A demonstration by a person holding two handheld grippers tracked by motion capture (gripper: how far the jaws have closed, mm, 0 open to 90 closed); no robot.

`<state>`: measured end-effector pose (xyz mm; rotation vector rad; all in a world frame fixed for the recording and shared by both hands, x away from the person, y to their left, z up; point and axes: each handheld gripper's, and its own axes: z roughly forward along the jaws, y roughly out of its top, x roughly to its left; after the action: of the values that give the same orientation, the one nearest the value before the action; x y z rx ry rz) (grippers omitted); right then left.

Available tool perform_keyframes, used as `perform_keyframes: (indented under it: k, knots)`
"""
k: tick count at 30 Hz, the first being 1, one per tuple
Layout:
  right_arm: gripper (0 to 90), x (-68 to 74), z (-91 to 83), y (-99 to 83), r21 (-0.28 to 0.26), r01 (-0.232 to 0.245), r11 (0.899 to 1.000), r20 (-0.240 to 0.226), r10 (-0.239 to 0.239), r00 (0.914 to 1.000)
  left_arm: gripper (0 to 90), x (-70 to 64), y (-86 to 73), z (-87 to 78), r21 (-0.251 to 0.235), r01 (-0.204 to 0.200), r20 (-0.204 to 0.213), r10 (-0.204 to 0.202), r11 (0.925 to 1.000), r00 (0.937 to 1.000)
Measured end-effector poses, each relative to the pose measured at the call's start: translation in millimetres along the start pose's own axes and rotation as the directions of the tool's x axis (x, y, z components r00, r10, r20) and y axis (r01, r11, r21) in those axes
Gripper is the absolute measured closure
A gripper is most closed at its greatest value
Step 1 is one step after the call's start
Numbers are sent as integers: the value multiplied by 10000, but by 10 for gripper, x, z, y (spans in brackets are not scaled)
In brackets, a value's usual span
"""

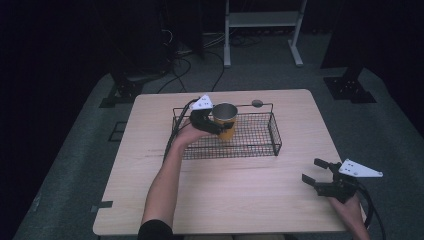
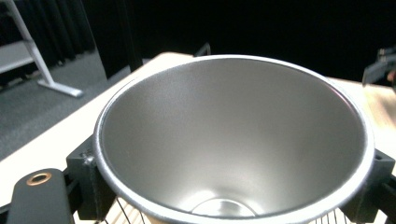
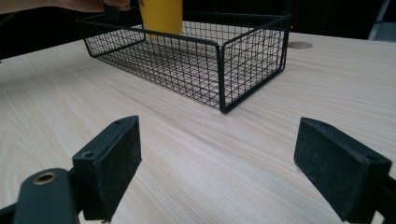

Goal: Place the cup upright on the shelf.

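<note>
The left forearm reaches forward over the worktop (image 1: 240,200), its hand gripping the left tool (image 1: 218,127) at the near left part of the wire basket (image 1: 274,135). That tool's jaws are clamped on either side of the yellow cup (image 1: 225,120), which stands upright inside the basket with its steel-lined mouth open to the top. The right hand (image 1: 348,209) rests at the near right corner of the worktop, holding the right tool (image 1: 316,172) low, jaws spread wide and empty, aimed toward the basket.

Dark room, grey carpet floor (image 1: 75,165), light wooden table (image 1: 240,200), white metal frame (image 1: 262,20) behind, cables (image 1: 185,65) on floor
</note>
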<state>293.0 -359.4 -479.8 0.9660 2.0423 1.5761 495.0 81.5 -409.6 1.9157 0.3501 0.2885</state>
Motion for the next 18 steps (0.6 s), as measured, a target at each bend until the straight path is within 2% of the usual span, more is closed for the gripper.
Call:
perform_keyframes:
  k: [9, 18]
  knots:
    - [139, 0, 2, 0, 6, 9, 10000, 0, -9, 10000, 126, 17, -58, 49, 511, -109, 12, 109, 9986, 9999]
    - [139, 1, 2, 0, 6, 12, 10000, -9, -12, 10000, 127, 1, -94, 132, 1165, -240, 301, 207, 9929, 9993]
